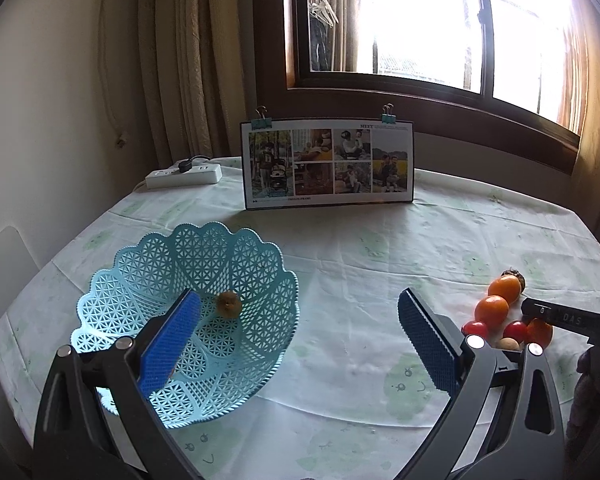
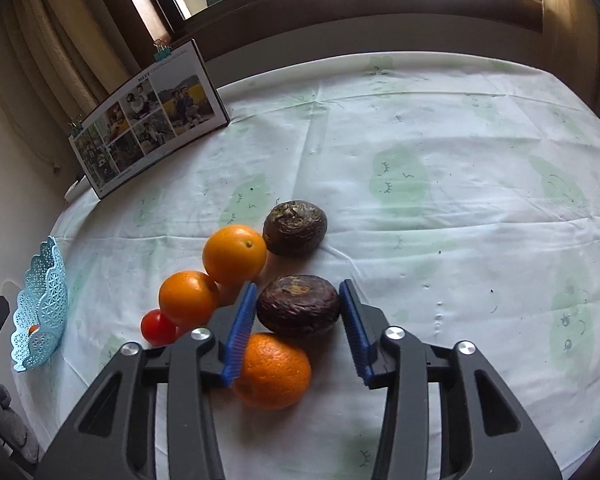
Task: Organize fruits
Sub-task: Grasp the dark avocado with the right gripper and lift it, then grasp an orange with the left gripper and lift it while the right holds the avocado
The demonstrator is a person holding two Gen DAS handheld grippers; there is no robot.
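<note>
In the lower middle of the right wrist view, your right gripper [image 2: 298, 322] is straddling a dark wrinkled fruit [image 2: 298, 311], its jaws standing apart with one blue pad on each side of it; the left pad looks to be touching or nearly touching the skin, while the right one is showing a thin gap, so I am judging that you are lining up the pick and not yet squeezing. The next move is calling for a gentle, even close, because a large orange [image 2: 274, 370] is sitting right against the fruit below it, and two smaller oranges [image 2: 188, 299] are crowding the left pad; lift straight up so nothing is nudged into rolling. A second wrinkled fruit [image 2: 295, 227] is lying above, just clear, and a cherry tomato [image 2: 158, 327] is waiting at lower left. In the left wrist view, your left gripper [image 1: 300, 340] is hanging with jaws wide and holding nothing, over the blue lattice basket [image 1: 140, 264] at lower left, where one small brownish fruit [image 1: 228, 303] is already sitting. Between pile and basket, the tablecloth [image 1: 360, 248] is offering open room; the table's edge seems close behind the basket, and the photo card [image 1: 327, 164] is standing well back.
</note>
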